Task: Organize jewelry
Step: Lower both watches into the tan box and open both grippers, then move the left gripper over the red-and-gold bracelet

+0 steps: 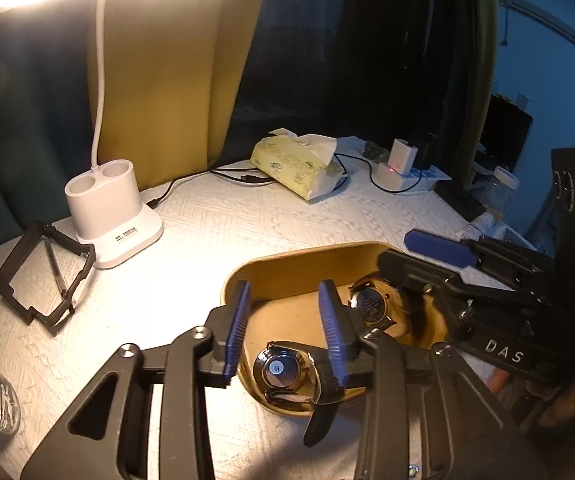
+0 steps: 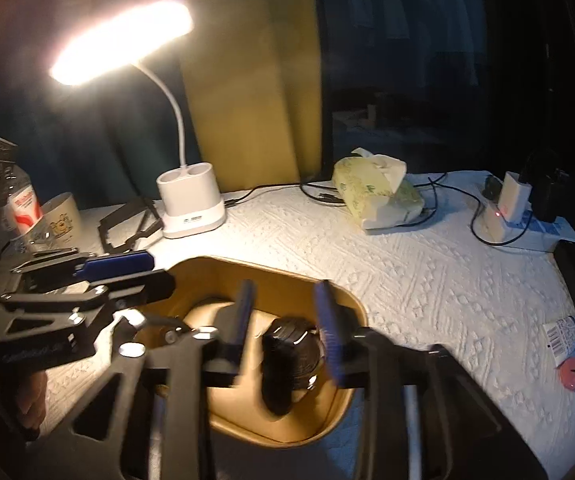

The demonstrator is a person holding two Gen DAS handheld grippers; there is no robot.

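- My left gripper (image 1: 283,330) hangs over the near end of the tan tray (image 1: 299,258), jaws spread, pinching nothing; the near watch (image 1: 287,374) lies below them, untouched.
- My right gripper (image 2: 287,332) hovers over the same tray from the right, jaws also spread; a dark watch (image 2: 289,354) lies under the gap, but blur hides whether a pad touches it.
- The near watch lies case-back up, shiny steel disc showing, its black strap (image 1: 321,412) trailing toward me over the tray's near rim. Long axis runs near to far.
- The second watch (image 1: 371,304) lies further in on the right, dial up, its strap running off to the right.
- I judge both light but scratch-prone: rigid slippery case, floppy strap. I'd pinch across the case sides, not the strap.
- Beyond, on the white textured cloth (image 1: 215,216): desk lamp (image 1: 113,210) far left, tissue pack (image 1: 299,164) further back.
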